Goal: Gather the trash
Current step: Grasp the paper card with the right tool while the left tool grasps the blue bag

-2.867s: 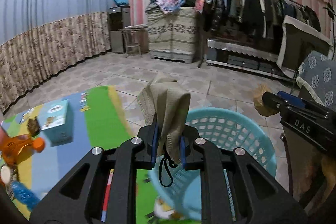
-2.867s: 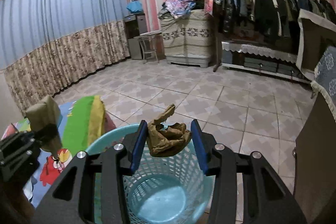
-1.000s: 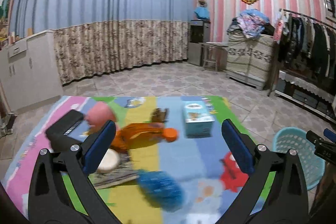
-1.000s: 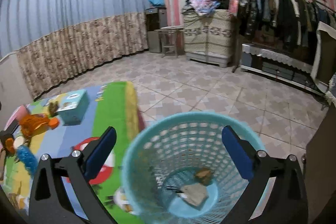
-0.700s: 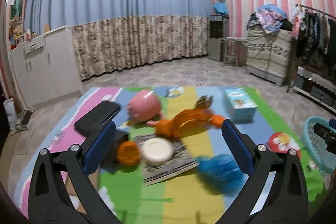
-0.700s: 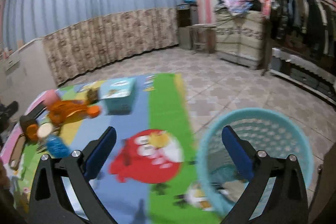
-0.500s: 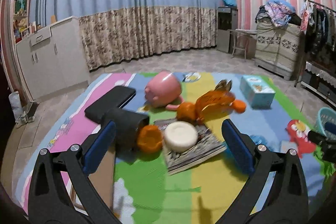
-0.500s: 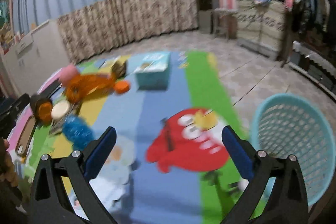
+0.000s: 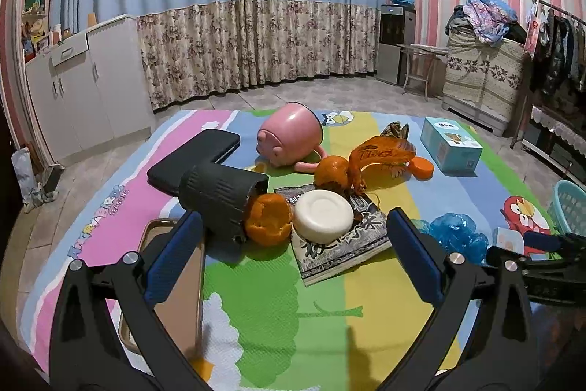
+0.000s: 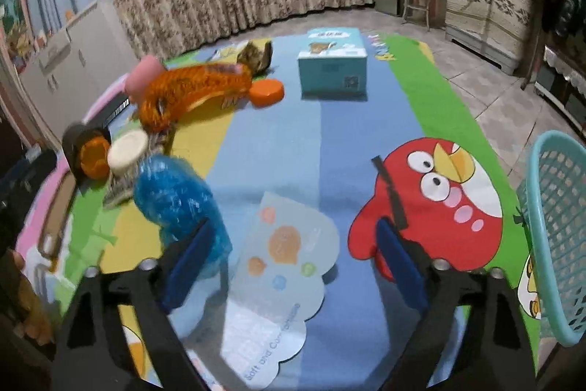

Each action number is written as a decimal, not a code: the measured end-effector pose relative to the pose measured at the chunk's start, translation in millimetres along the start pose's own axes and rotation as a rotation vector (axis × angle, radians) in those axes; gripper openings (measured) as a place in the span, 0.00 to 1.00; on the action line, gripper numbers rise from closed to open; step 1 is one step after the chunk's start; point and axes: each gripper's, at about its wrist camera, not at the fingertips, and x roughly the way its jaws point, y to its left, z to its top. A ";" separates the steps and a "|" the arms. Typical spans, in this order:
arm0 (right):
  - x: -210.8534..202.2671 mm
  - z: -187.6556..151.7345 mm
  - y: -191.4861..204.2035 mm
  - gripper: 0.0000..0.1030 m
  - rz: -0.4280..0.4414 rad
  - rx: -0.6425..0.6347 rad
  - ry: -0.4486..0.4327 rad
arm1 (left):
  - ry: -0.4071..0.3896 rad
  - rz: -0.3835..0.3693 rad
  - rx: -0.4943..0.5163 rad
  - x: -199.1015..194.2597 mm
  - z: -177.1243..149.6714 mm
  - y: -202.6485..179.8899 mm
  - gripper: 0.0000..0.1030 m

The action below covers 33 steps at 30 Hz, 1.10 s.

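Observation:
My left gripper (image 9: 293, 259) is open above the play mat (image 9: 278, 317), facing an orange peel (image 9: 269, 220), a white disc (image 9: 324, 218) and a magazine (image 9: 340, 244). A second peel (image 9: 331, 171) and a crumpled orange wrapper (image 9: 382, 152) lie farther back. My right gripper (image 10: 295, 259) hangs low over the mat with its jaws closing and nothing pressed between them. A pale blue printed card (image 10: 282, 266) lies flat on the mat between its fingers. A crumpled blue plastic bag (image 10: 175, 200) sits by the left finger. The teal basket (image 10: 556, 226) stands at the right.
A black cylinder (image 9: 219, 196), a black case (image 9: 194, 156), a pink pig cup (image 9: 289, 140), an orange cap (image 9: 421, 168) and a tissue box (image 9: 450, 143) also lie on the mat. A metal tray (image 9: 175, 281) lies under my left finger. Cabinets and curtains line the far walls.
Both grippers let go of their trash into the basket, then swung left and down over the mat. The right jaws have narrowed in the last half second.

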 end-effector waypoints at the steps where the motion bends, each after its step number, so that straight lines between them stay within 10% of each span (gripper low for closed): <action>1: 0.7 -0.7 -1.4 0.66 0.013 0.001 0.011 | 0.000 0.002 0.007 -0.2 -0.5 -1.4 0.95; 3: 0.6 -0.4 -5.9 0.51 0.053 0.012 0.024 | 0.002 0.002 0.011 -0.8 -0.7 -3.7 0.95; 26: -73.4 22.7 -84.9 0.46 -0.079 0.006 -0.189 | 0.162 -0.172 0.079 36.0 -1.8 -111.6 0.94; 33: -89.8 27.2 -114.9 0.45 -0.095 0.058 -0.234 | 0.264 -0.223 0.109 56.9 -6.9 -129.2 0.38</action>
